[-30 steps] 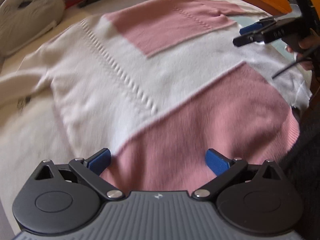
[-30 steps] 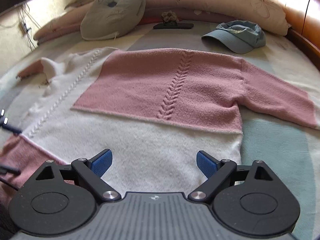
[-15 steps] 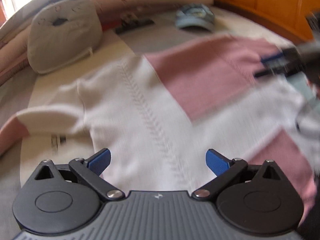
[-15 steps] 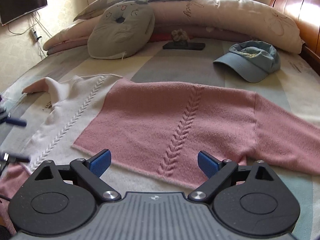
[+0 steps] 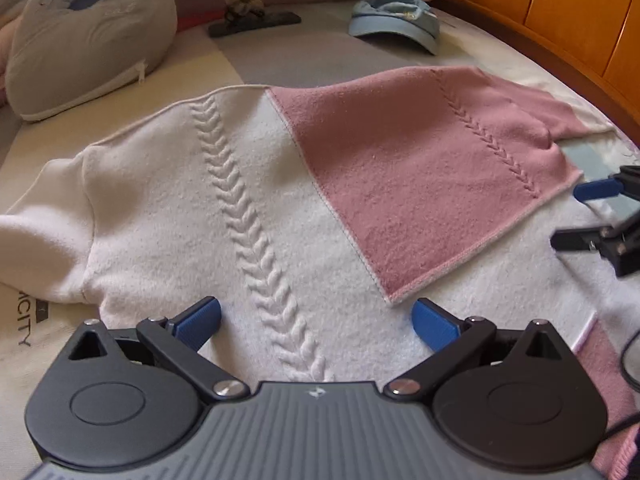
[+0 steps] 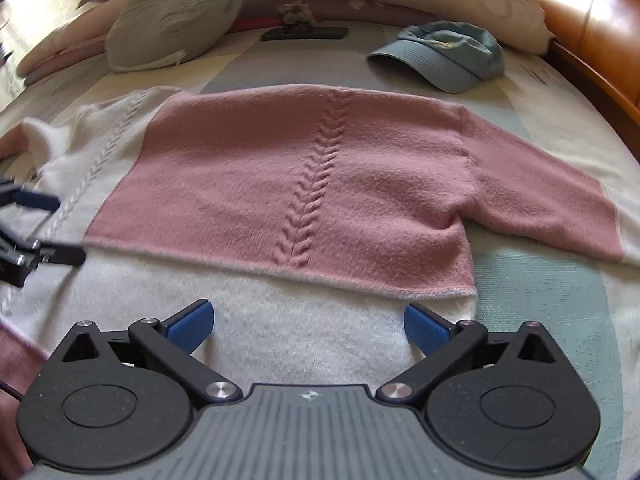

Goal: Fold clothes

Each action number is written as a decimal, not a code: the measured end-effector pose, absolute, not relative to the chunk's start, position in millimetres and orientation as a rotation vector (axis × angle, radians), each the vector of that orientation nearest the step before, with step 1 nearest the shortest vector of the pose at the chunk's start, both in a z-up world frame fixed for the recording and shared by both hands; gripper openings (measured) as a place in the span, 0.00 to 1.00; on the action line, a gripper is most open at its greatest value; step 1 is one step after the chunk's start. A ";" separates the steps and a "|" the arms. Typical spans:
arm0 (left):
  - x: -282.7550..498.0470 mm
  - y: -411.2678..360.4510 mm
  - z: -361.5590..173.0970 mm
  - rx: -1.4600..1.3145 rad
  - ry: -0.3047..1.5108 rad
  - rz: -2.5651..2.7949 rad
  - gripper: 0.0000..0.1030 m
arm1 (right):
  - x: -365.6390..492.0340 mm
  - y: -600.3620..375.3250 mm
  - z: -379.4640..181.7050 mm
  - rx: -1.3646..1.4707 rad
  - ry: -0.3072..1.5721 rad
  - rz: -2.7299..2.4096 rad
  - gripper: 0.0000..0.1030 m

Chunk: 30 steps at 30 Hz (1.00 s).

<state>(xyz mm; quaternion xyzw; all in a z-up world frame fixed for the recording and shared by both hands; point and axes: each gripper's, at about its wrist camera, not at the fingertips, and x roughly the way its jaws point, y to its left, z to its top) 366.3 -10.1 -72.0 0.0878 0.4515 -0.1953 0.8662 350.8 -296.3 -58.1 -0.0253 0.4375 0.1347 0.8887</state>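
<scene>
The pink and white sweater (image 6: 280, 184) lies spread flat on the bed (image 6: 560, 280), maybe so it folds neatly. Both the left tongs (image 5: 316, 320) and the right tongs (image 6: 308, 322) gape wide just above it, holding nothing.

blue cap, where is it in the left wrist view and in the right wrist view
Left wrist view: the blue cap lies at top centre-right on the bed, beyond the far edge of the sweater.
Right wrist view: the blue cap lies at upper right, beyond the sweater's pink panel.
Shared landmark: the grey cushion at upper left in both views.
</scene>
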 end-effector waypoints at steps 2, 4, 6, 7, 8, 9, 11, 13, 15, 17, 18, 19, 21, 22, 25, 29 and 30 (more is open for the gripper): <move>376.2 -6.5 -62.8 0.182 0.911 -0.394 0.99 | 356.9 -298.4 -54.3 -0.021 0.913 0.266 1.00; 389.7 -1.5 -51.1 0.162 0.872 -0.382 0.99 | 370.0 -298.7 -47.7 -0.007 0.906 0.255 1.00; 407.6 4.1 -39.2 0.138 0.838 -0.360 0.99 | 394.2 -298.0 -37.3 -0.016 0.887 0.246 1.00; 419.5 5.8 -34.8 0.133 0.827 -0.339 0.99 | 407.6 -298.0 -32.0 -0.024 0.876 0.238 1.00; 432.4 7.0 -31.1 0.131 0.819 -0.314 0.99 | 424.1 -297.3 -27.5 -0.035 0.868 0.227 1.00; 445.9 7.4 -28.5 0.134 0.815 -0.287 0.99 | 440.6 -296.6 -22.9 -0.046 0.861 0.216 1.00; 472.9 6.5 -26.2 0.147 0.811 -0.238 0.99 | 473.6 -295.1 -13.9 -0.067 0.845 0.195 1.00; 501.8 6.4 -28.4 0.158 0.829 -0.188 0.99 | 511.1 -291.8 -14.8 -0.071 0.877 0.178 1.00; 529.0 3.6 -34.1 0.170 0.862 -0.144 0.99 | 546.0 -286.8 -18.4 -0.084 0.906 0.159 1.00; 549.8 1.4 -43.5 0.201 0.899 -0.120 0.99 | 574.5 -278.7 -27.1 -0.118 0.946 0.140 1.00; 559.1 -0.8 -49.0 0.223 0.926 -0.108 0.99 | 586.9 -273.9 -32.6 -0.141 0.973 0.132 1.00; 566.3 -1.9 -53.7 0.243 0.946 -0.101 0.98 | 596.9 -269.2 -39.8 -0.168 1.001 0.132 1.00; 571.0 -0.6 -62.5 0.266 0.975 -0.097 0.98 | 606.1 -262.8 -52.8 -0.208 1.044 0.135 1.00; 570.8 1.4 -65.8 0.271 0.989 -0.101 0.98 | 604.2 -262.9 -56.9 -0.219 1.055 0.137 1.00; 560.7 8.9 -71.1 0.266 1.013 -0.120 0.98 | 591.0 -267.3 -61.6 -0.218 1.062 0.152 1.00; 539.9 18.8 -67.2 0.225 1.009 -0.142 0.99 | 563.7 -274.2 -56.7 -0.210 1.030 0.165 1.00; 533.4 20.7 -65.1 0.220 1.004 -0.144 0.99 | 557.0 -275.4 -55.1 -0.208 1.022 0.165 1.00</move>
